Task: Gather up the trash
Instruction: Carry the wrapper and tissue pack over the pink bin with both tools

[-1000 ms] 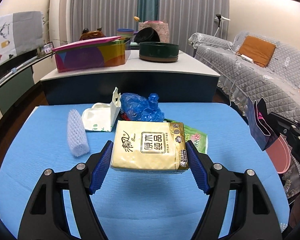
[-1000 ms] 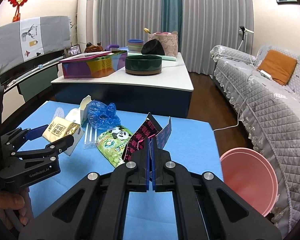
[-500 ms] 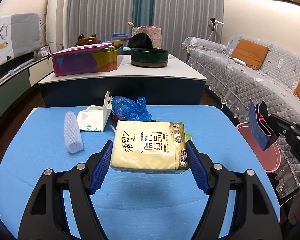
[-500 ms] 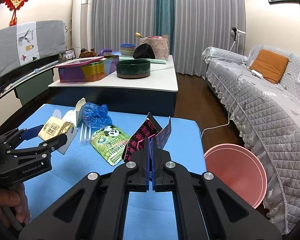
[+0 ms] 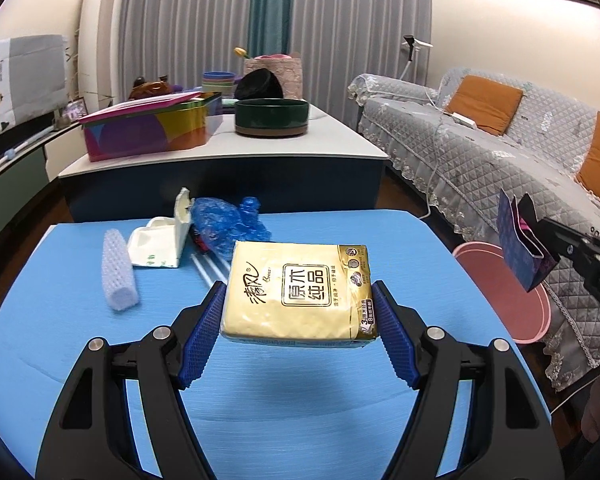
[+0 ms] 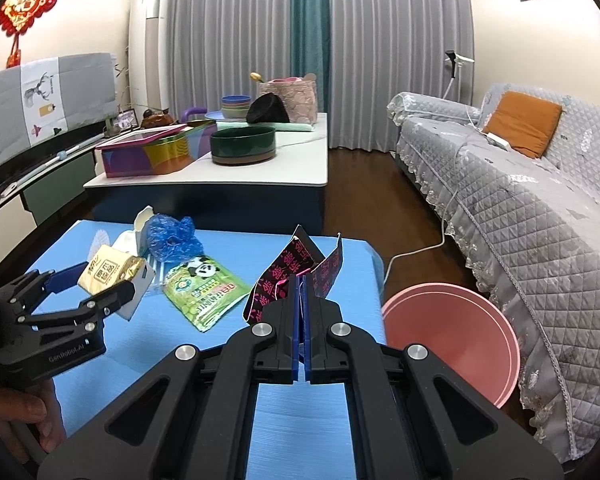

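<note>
My left gripper (image 5: pixel 298 312) is shut on a yellow tissue pack (image 5: pixel 300 290) and holds it above the blue table (image 5: pixel 300 408); the pack also shows in the right wrist view (image 6: pixel 110 274). My right gripper (image 6: pixel 302 280) is shut on a dark purple wrapper with pink print (image 6: pixel 296 270), held near the table's right edge; the wrapper also shows in the left wrist view (image 5: pixel 520 244). A pink bin (image 6: pixel 452 332) stands on the floor right of the table. A green panda packet (image 6: pixel 206 290), a crumpled blue bag (image 5: pixel 230 222), a white carton (image 5: pixel 162 240) and a white foam net (image 5: pixel 118 276) lie on the table.
A white-topped low table (image 6: pixel 260 172) behind holds a colourful tin (image 6: pixel 160 154), a dark green bowl (image 6: pixel 244 146) and other items. A grey quilted sofa (image 6: pixel 520 200) runs along the right. A white cable (image 6: pixel 416 252) lies on the floor.
Both grippers have risen and drawn back a little with their loads; the table items look farther away. The pink bin shows more fully.
</note>
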{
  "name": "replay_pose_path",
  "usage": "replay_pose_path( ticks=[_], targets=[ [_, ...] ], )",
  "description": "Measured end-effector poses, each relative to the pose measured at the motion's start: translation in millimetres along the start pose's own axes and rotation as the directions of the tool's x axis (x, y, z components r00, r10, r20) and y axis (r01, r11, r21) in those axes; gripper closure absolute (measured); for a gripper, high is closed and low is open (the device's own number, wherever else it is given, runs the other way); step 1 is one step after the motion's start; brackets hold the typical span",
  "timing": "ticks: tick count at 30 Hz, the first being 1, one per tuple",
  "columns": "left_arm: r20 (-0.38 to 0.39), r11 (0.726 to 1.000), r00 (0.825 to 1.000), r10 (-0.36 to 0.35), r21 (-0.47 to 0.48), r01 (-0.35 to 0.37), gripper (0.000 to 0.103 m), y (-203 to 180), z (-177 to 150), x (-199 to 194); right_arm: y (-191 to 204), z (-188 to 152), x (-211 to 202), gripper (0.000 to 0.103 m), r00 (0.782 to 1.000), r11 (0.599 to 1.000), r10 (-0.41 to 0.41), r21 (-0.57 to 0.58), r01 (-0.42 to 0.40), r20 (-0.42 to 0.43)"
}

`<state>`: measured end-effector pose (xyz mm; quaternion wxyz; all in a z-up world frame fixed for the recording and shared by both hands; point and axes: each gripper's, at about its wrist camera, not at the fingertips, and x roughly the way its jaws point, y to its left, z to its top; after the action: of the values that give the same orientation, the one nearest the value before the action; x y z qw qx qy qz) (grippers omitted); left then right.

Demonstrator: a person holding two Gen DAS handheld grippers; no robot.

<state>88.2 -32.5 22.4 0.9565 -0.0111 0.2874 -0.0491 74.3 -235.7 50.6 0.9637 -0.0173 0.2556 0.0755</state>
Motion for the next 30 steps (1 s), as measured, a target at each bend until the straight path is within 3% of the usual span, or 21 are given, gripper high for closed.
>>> replay_pose_path(
  ticks=[11, 30],
  targets=[
    [-0.039, 0.999, 0.998, -0.045, 0.006, 0.046, 0.033, -25.4, 1.5, 9.8, -36.7, 4.8, -8.9, 0.101, 0.998, 0.997, -0.052, 0.061, 0.051, 0.017],
    [-0.043, 0.993, 0.993, -0.114, 0.035, 0.116, 0.033, -85.6, 36.1, 28.8, -109.8, 19.6, -16.1, 0.101, 0.984, 0.964, -0.180, 0.201, 0.173, 0.018]
  ],
)
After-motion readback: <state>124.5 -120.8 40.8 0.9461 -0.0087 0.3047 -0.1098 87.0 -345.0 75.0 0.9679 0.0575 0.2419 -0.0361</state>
